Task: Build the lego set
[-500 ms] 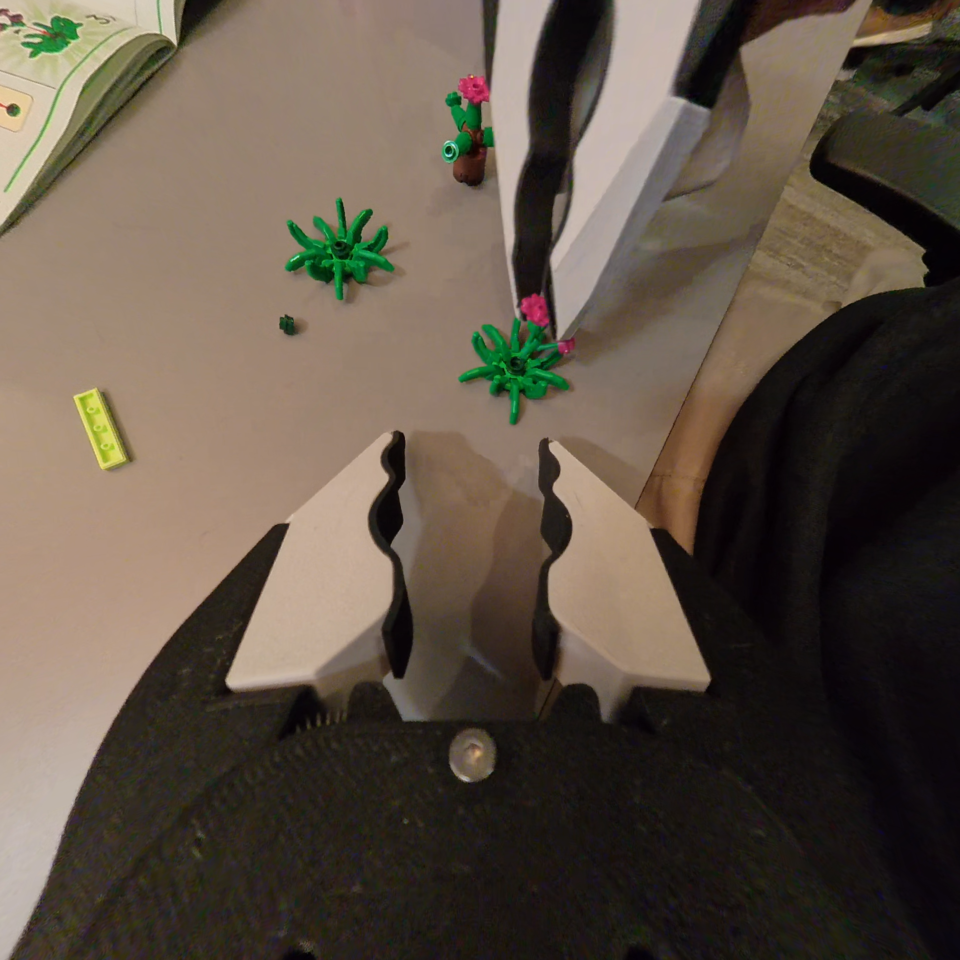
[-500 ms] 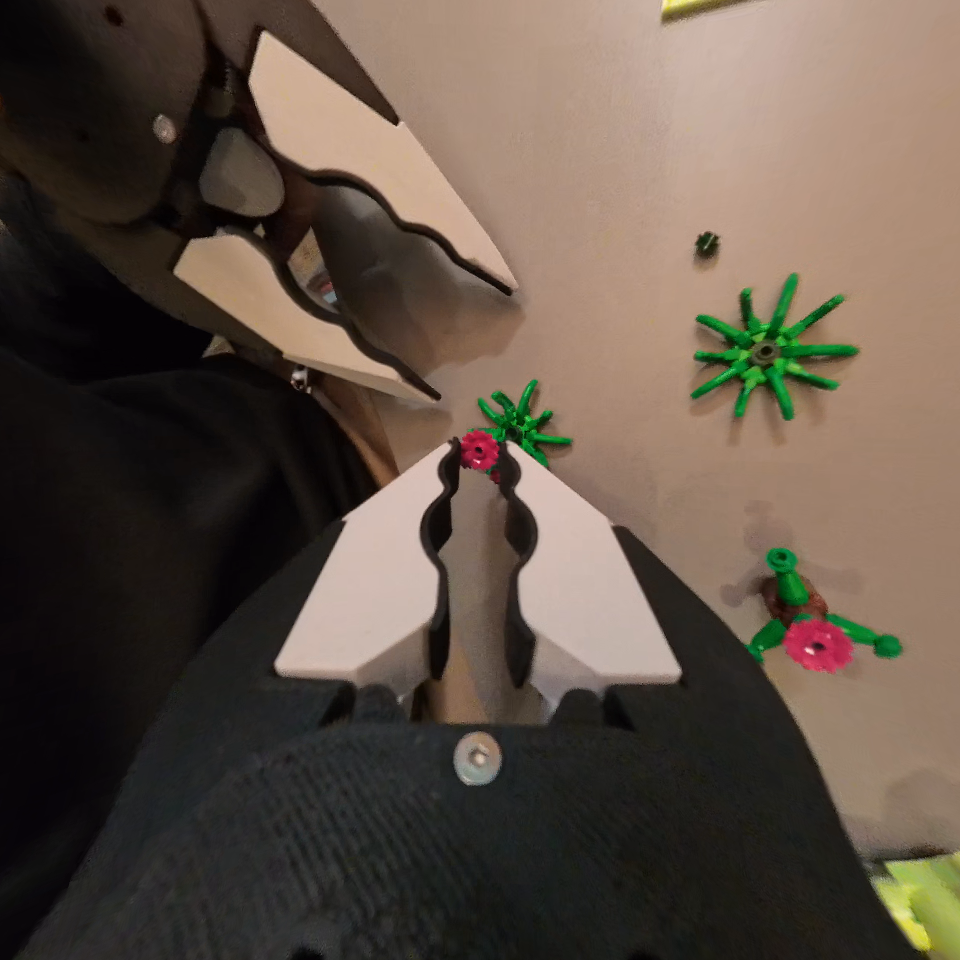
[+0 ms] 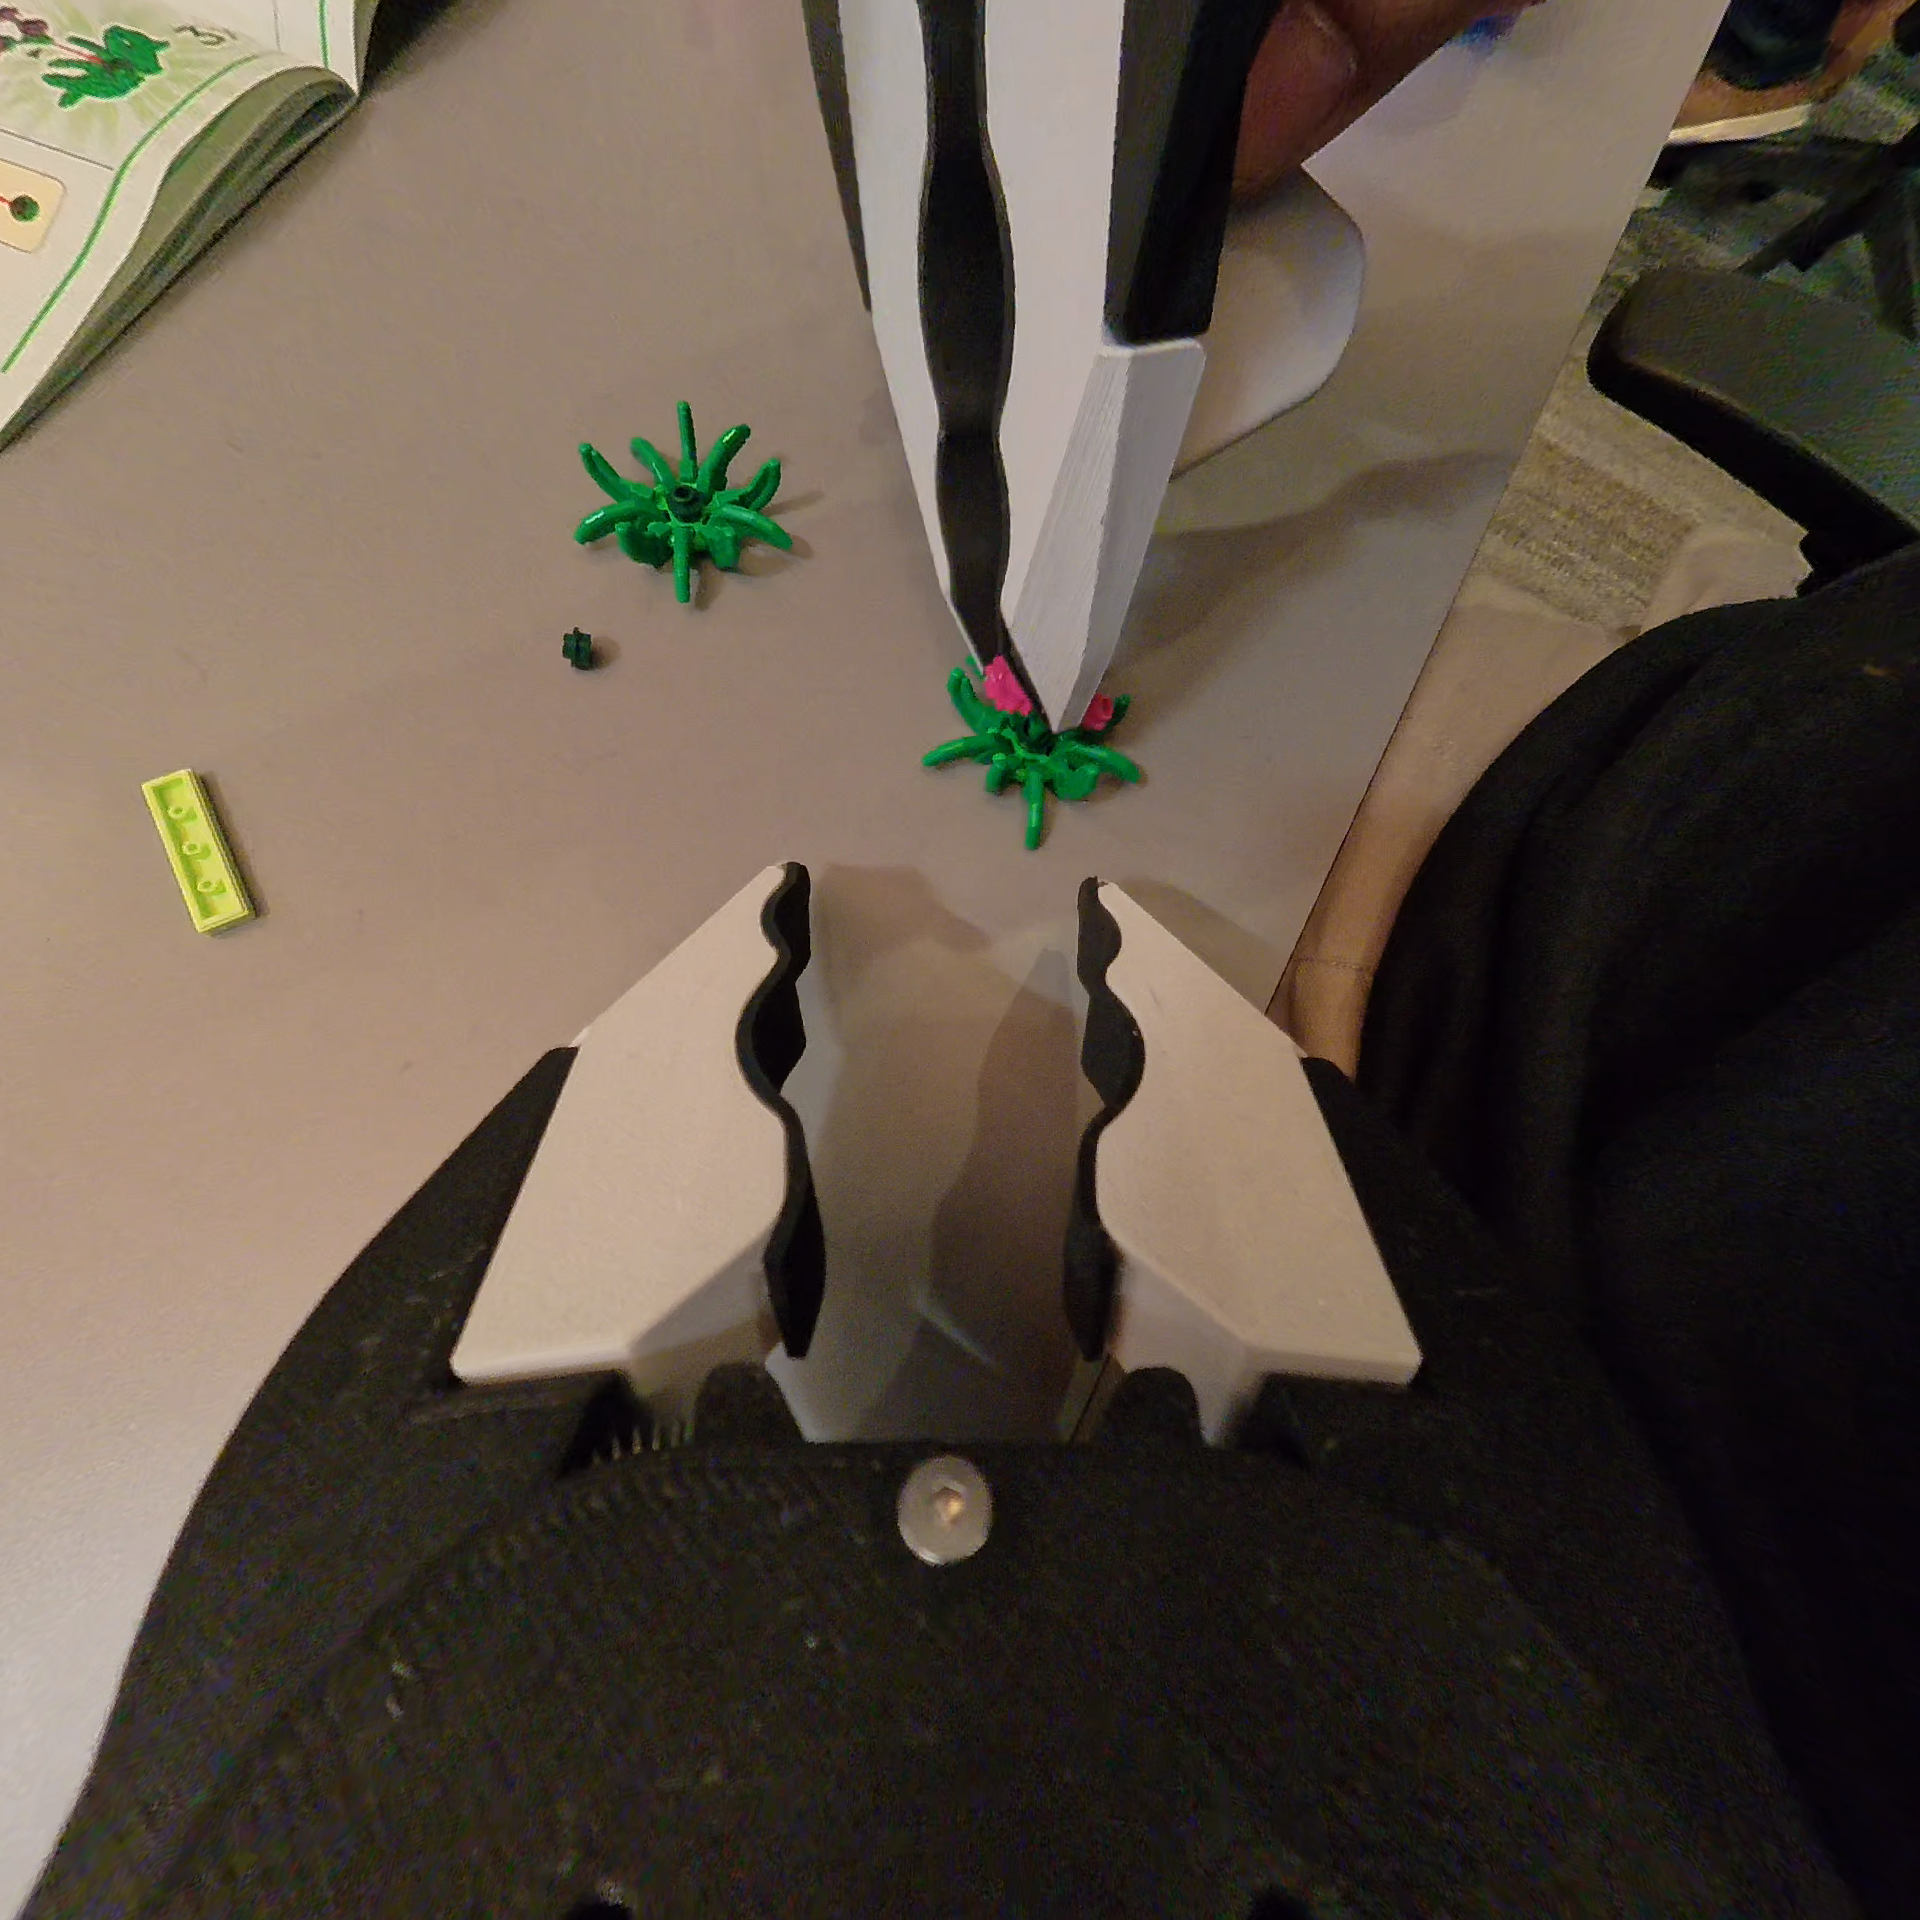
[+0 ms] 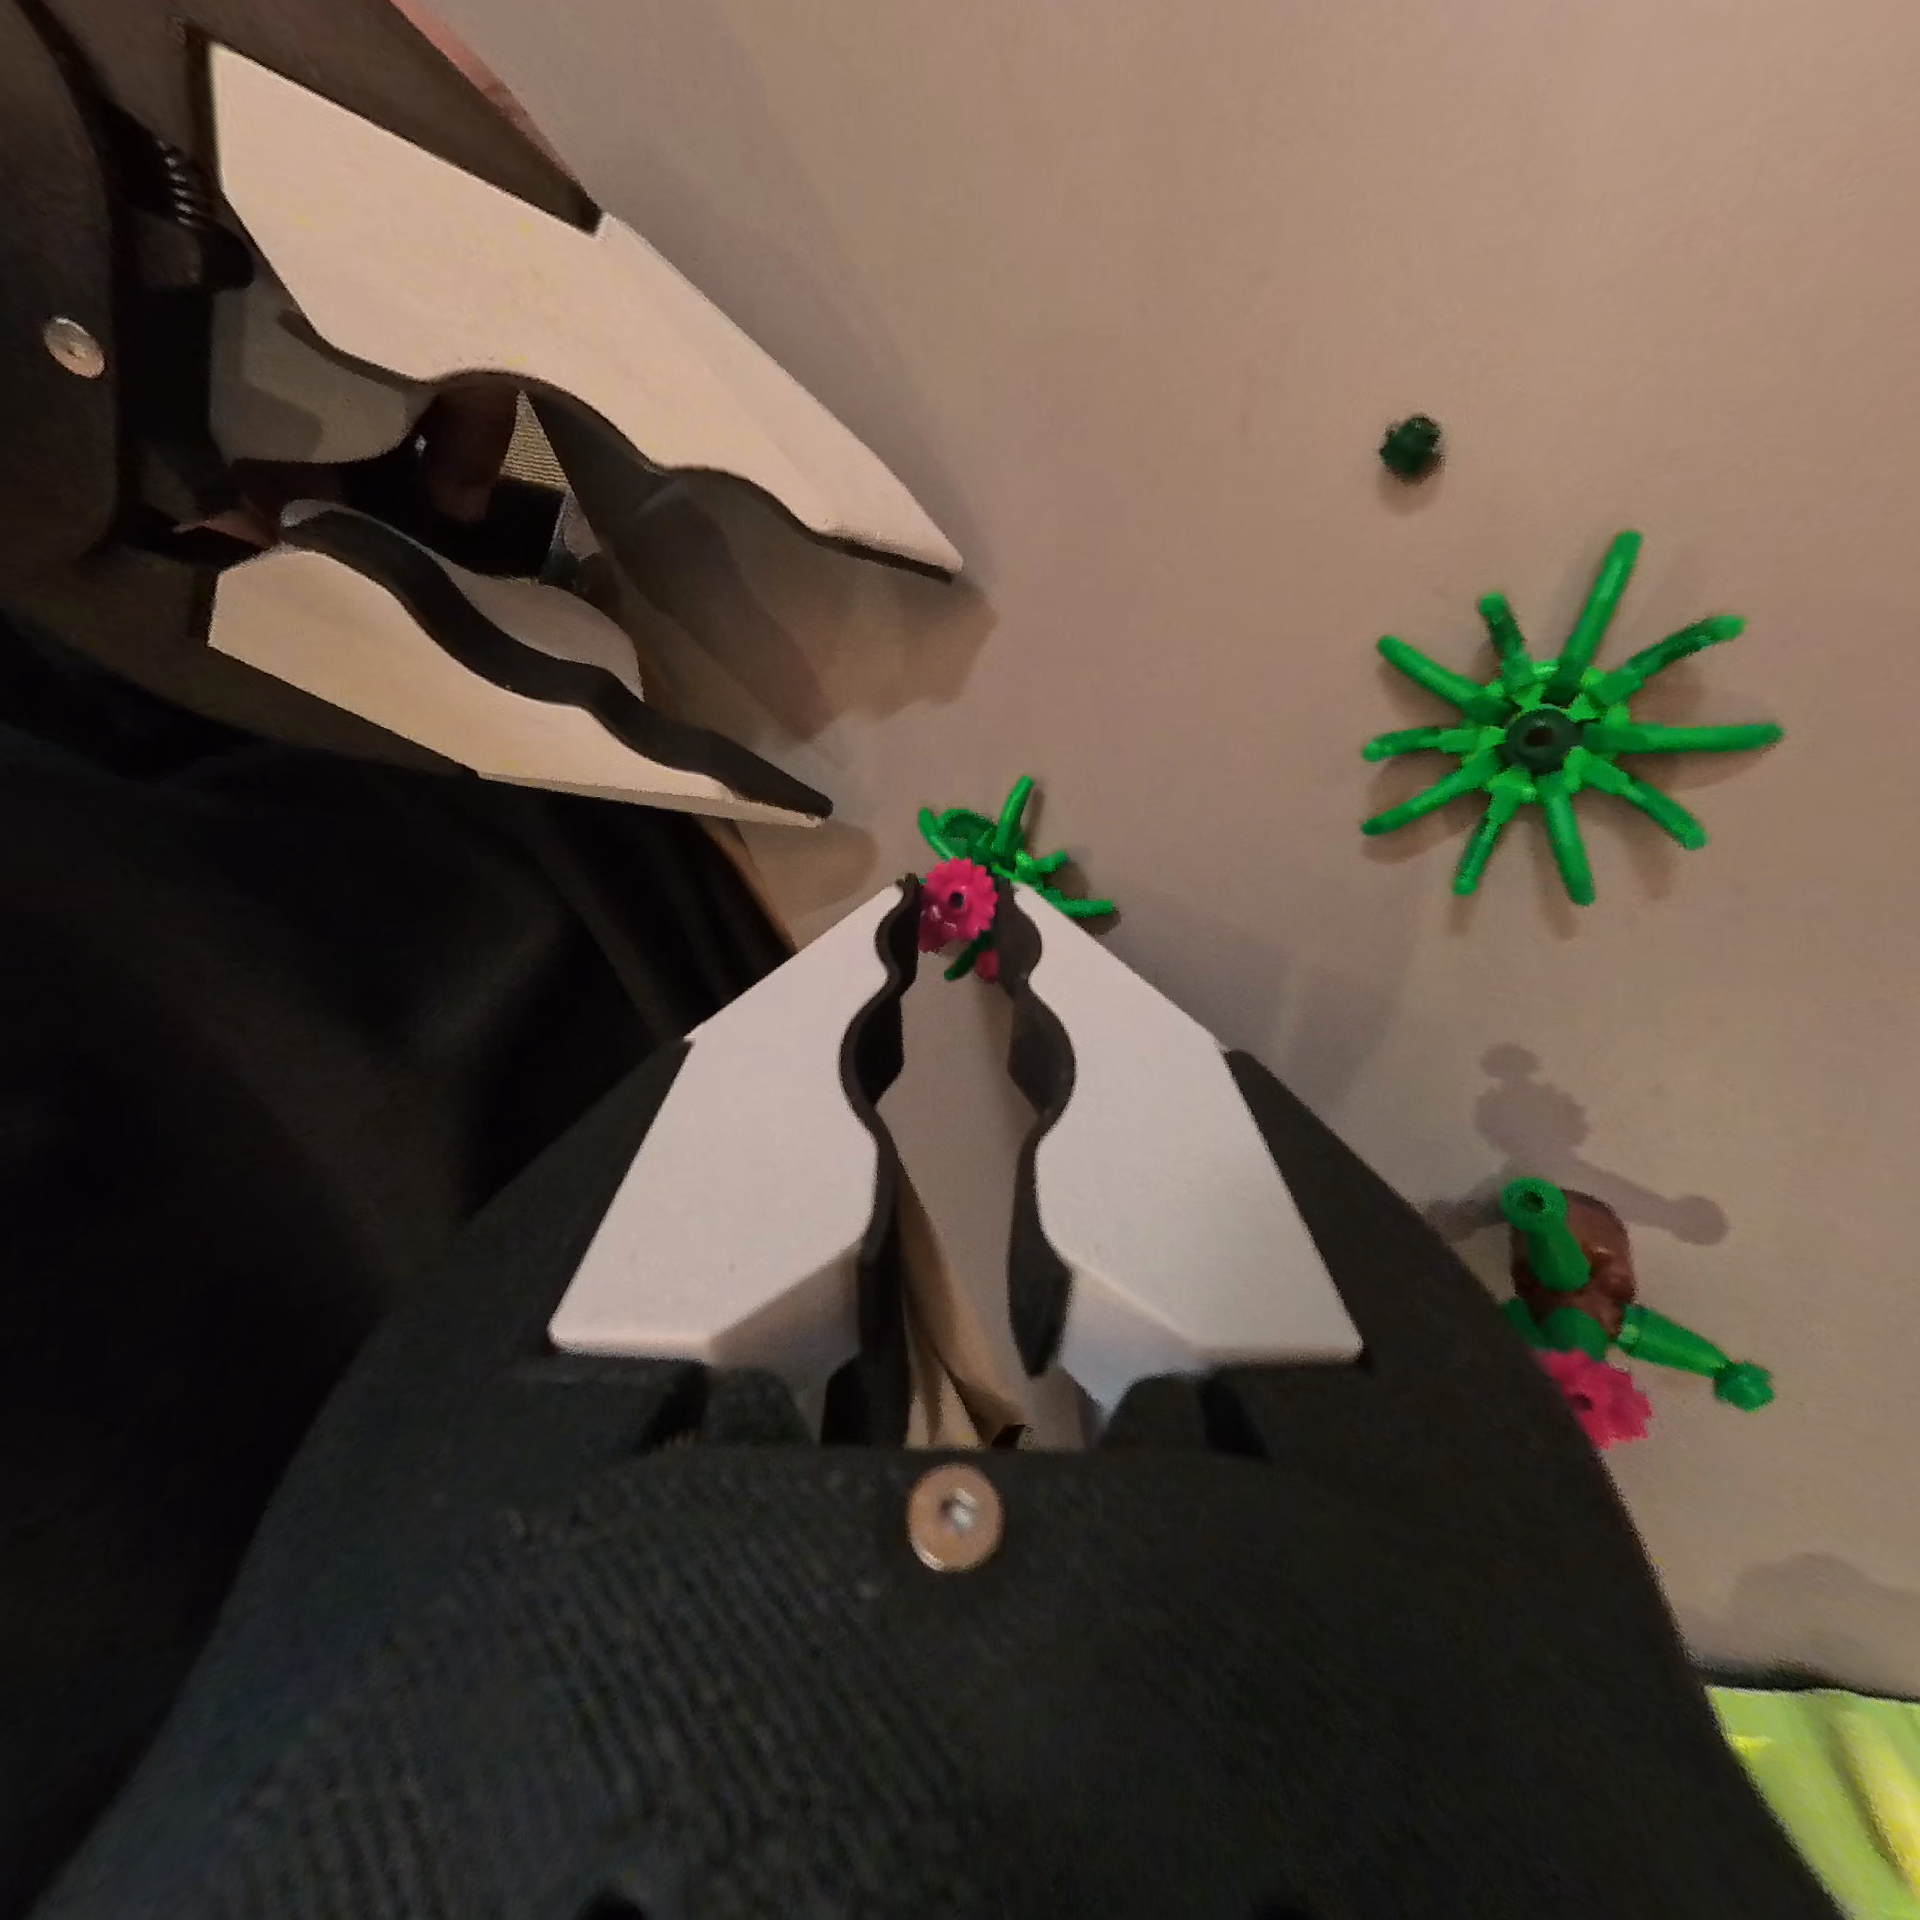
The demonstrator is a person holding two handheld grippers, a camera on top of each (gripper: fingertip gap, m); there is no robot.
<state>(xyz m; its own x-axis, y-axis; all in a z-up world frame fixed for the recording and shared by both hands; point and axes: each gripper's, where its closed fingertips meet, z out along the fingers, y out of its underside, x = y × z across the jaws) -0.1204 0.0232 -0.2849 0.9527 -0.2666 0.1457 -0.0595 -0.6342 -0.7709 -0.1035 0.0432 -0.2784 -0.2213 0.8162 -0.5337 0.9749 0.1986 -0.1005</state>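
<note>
The right hand-held gripper [image 4: 961,914] is pinching a small magenta plastic flower [image 4: 954,902], nearly closed, directly over the green spiky plastic plant [image 3: 1029,753]. The left hand-held gripper [image 3: 940,883] is waiting wide open and empty, the plant lying near at its twelve o'clock.

Your right tongs [image 4: 961,899] are covering much of the leafy plant [image 4: 1013,847]; the booklet [image 3: 135,177] is running off frame at the table's corner.

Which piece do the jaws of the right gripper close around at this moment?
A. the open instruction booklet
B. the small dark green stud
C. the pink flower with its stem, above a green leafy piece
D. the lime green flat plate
C: in the right wrist view the right gripper has its jaws nearly together around the pink flower, just over the green leafy piece.
</note>
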